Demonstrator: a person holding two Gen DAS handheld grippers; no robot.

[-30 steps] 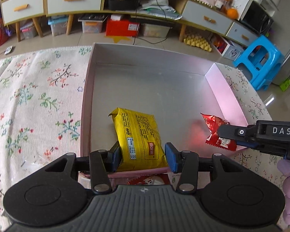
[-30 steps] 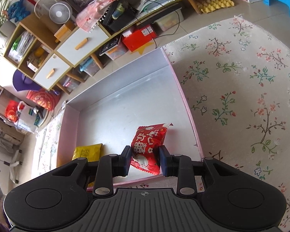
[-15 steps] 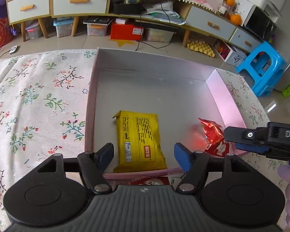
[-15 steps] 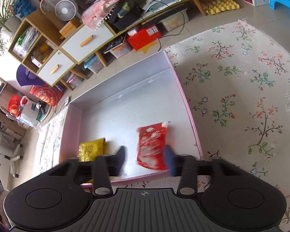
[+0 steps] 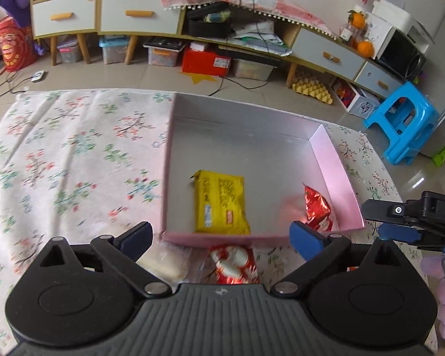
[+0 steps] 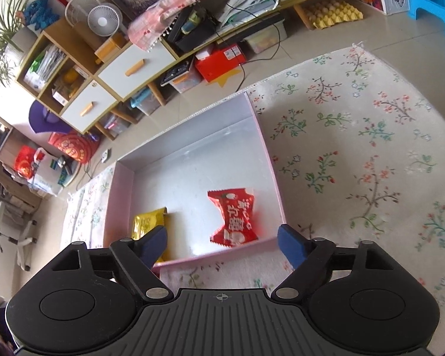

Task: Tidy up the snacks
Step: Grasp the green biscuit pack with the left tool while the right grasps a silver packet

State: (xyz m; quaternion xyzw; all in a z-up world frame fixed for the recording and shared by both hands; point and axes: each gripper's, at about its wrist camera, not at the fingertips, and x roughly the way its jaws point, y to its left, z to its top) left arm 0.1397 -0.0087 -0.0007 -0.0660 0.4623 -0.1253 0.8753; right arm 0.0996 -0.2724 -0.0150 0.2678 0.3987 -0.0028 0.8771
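The left claw (image 5: 221, 237), black-framed with blue pads, stands wide with its jaws opening, gripping nothing; the flat yellow foil snack packet (image 5: 219, 203) lies free just ahead of it, between the spread pads, on the floor of the shallow pink-rimmed cardboard box with a matt grey lining (image 5: 333, 160). Just under that claw, outside the box's near wall, a crinkled red-and-white wrapped sweet (image 5: 234, 264) and a pale soft packet (image 5: 166, 262) rest on the worktop's white cloth printed with small flower sprigs (image 5: 74, 163).

The right claw (image 6: 222, 244), of the same make, is likewise opening wide and holds nothing. Ahead of it, between its pads and clear of both, the glossy red twist-ended sweet wrapper with white lettering (image 6: 233, 218) lies flat inside the box (image 6: 267, 160), near the box's right wall. The yellow packet (image 6: 146, 222) sits beyond this claw's left pad, well apart from the red one. In the left view the right claw (image 5: 400, 222) shows at the far right edge, beside the box's near right corner.
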